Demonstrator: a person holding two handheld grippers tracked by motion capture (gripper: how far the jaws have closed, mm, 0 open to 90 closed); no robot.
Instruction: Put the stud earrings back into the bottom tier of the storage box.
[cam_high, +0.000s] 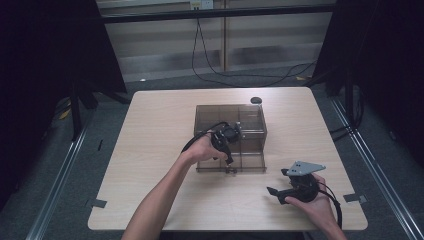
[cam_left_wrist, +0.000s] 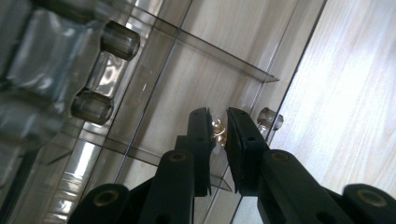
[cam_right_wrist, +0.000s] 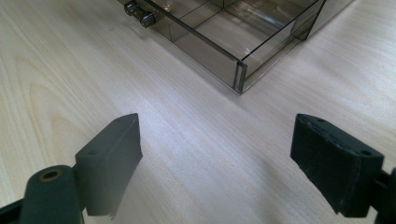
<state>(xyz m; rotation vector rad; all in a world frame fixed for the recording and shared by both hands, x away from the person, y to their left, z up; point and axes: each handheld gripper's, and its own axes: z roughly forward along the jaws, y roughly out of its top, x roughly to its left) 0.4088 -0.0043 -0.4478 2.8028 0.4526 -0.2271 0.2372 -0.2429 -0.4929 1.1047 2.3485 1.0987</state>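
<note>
I am holding the left gripper (cam_left_wrist: 218, 135) low at the near front edge of the clear box (cam_high: 252, 120), and its fingers (cam_left_wrist: 198, 140) are pinching a small gold thing (cam_left_wrist: 218, 133) between them. I cannot tell just what the gold thing is, because the fingers are hiding most of it. It is sitting right between the finger tips, just inside the thin front wall of the pulled-out drawer (cam_left_wrist: 187, 84). One round knob (cam_left_wrist: 270, 119) is poking out just beside the right finger, and two more round knobs (cam_left_wrist: 105, 74) are sticking out far off to the left of the fingers. The drawer is running long and away from the fingers, with thin walls cutting it into little rooms. I think the next move is hanging on lifting straight up, because the wall is so close in front of the fingers and could catch them. The right gripper (cam_right_wrist: 217, 154) is waiting well apart over the bare surface (cam_right_wrist: 196, 135), and its fingers (cam_right_wrist: 109, 158) are spread wide and holding nothing. The corner of the box is ahead of those fingers, a good way off. There is lots of open room on the surface all around the right gripper, so the left one is much nearer to the job.
</note>
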